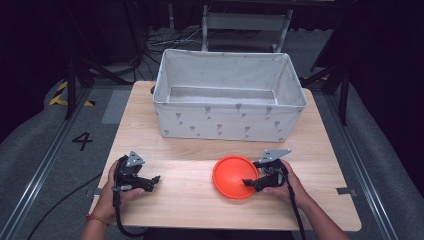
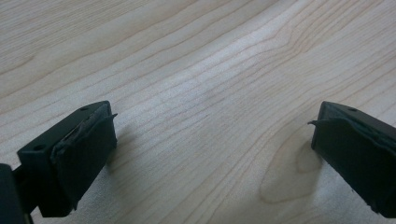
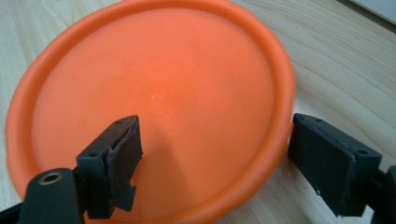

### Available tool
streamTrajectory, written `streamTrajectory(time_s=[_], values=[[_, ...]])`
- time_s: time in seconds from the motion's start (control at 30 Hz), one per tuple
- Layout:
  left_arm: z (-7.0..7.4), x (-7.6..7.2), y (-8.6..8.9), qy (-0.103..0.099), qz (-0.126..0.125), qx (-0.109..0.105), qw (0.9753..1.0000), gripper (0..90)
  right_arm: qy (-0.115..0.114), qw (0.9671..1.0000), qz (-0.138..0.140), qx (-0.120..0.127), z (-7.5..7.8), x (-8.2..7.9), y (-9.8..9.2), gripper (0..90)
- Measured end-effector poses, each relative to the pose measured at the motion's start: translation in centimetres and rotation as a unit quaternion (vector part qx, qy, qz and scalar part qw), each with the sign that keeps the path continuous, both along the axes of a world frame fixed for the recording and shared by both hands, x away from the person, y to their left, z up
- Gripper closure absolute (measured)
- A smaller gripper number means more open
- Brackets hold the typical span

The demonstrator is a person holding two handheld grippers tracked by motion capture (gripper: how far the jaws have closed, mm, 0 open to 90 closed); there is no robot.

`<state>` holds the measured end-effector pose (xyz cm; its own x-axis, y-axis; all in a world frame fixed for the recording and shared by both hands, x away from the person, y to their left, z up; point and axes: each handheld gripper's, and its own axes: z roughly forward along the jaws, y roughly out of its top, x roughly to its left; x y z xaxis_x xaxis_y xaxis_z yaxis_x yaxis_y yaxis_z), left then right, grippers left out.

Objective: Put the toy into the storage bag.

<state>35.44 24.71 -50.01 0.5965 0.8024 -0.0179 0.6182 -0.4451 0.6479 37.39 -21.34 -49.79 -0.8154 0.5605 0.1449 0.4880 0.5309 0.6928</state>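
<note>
Wooden table, light grain, set on grey floor. At far half of table: large white fabric bin with small grey print, upright, interior bare.

Near edge, right of centre: orange plate, round, raised rim, lying flat on table, well apart from bin.

Right gripper at plate's right rim, held in person's right hand. Jaws spread wide and straddling rim: one jaw over plate's inner surface, other outside rim above table. No clamp on rim yet; gaps visible on both sides in right gripper view.

Left gripper at near left of table, held in left hand, well apart from plate. Jaws wide apart, nothing between them but bare wood, low over table surface.
</note>
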Motion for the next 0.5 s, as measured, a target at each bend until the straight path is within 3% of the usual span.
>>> streamTrajectory(time_s=[0.1,0.17,0.4,0.5], values=[[0.0,0.0,0.0,0.0,0.0,0.0,1.0,0.3,-0.01,0.9999,0.003,-0.004,-0.08,-0.34,0.34,18.2],[0.0,0.0,0.0,0.0,0.0,0.0,1.0,0.4,-0.03,0.9993,0.0,-0.022,-0.13,-0.8,0.88,20.8],[0.0,0.0,-0.02,0.0,0.001,0.0,1.0,0.3,-0.027,0.9994,-0.019,0.003,-0.11,-0.49,0.45,41.3],[0.0,0.01,-0.01,0.0,0.001,0.0,1.0,0.3,-0.012,0.9995,-0.023,0.02,-0.08,-0.06,0.03,51.9]])
